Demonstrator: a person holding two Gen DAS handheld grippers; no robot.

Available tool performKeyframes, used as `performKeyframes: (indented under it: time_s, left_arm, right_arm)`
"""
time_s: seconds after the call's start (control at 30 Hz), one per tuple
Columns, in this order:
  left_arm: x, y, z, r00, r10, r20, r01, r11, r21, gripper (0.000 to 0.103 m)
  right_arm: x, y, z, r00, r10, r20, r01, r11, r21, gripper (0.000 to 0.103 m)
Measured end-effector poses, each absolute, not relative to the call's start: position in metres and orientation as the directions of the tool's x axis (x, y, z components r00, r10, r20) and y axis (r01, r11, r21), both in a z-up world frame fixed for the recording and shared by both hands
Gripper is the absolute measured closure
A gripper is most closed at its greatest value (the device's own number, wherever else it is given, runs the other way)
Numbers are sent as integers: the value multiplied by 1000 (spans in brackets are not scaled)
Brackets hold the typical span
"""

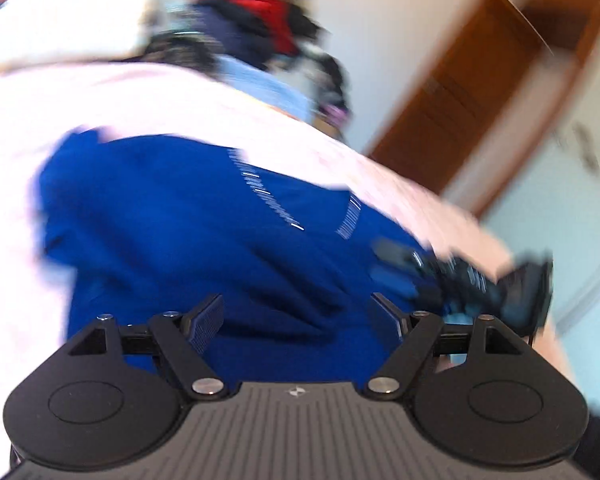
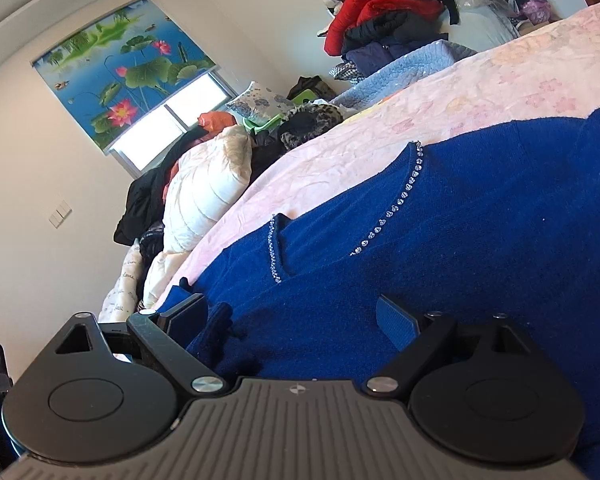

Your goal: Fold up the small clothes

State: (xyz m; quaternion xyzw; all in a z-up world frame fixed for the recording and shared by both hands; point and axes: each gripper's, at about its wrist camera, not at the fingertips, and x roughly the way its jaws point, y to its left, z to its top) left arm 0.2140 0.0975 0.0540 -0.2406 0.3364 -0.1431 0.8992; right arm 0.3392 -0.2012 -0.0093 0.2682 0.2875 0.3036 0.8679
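A deep blue knit sweater point(image 1: 180, 220) lies spread on a pale pink bed cover point(image 1: 20, 120); the left wrist view is smeared by motion. My left gripper point(image 1: 300, 320) hangs over the sweater, jaws wide apart, nothing pinched. In the right wrist view the same sweater point(image 2: 480, 220) shows a line of rhinestone trim point(image 2: 400, 204) along its neckline. My right gripper point(image 2: 292, 320) sits low over the sweater's near part, its fingers far apart, with the knit lying under and between them and a small fold bunched by the left finger point(image 2: 188, 316). A dark blurred shape point(image 1: 480, 280) rests at the sweater's right edge.
The pink bed cover point(image 2: 500, 72) runs back to a pile of red and dark clothes point(image 2: 380, 12) against the wall. A white puffy jacket point(image 2: 204, 192) and more garments lie at the bed's left side under a window blind point(image 2: 120, 72). A brown door point(image 1: 472, 92) stands to the right.
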Motion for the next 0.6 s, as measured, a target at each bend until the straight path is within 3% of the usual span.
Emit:
performKeyframes:
  time_s: [0.1,0.17,0.27,0.4,0.5,0.6]
  left_arm:
    - [196,134,48,786,-344,-513,-92,756,-648,25]
    - [180,155,42,820,-288,-494,-188,680,-709,25]
    - [161,180,37,847,-233,-479,-265,596,-758,24]
    - [157,193,37,852,-225,-472,-279,567,-775,24]
    - [157,191,41,855,-232,-463,-263,575,-774,24]
    - [158,190,42,856,-241,-458,-249,585,-772,24]
  right_arm:
    - [341,-191,1,649,636,-417,-324,727,606,12]
    - [338,-175,20,657,572,-491,-292,794,533,23]
    - [318,-134,53,665,584,-467,-472,812,343,29]
    - [323,-71,59,600,523,-606,-582,805,118,34]
    - [343,-54,44,533,489,-690,-557,817,148,49]
    - [346,-57,39,489,539,-687,-533,807,254,58]
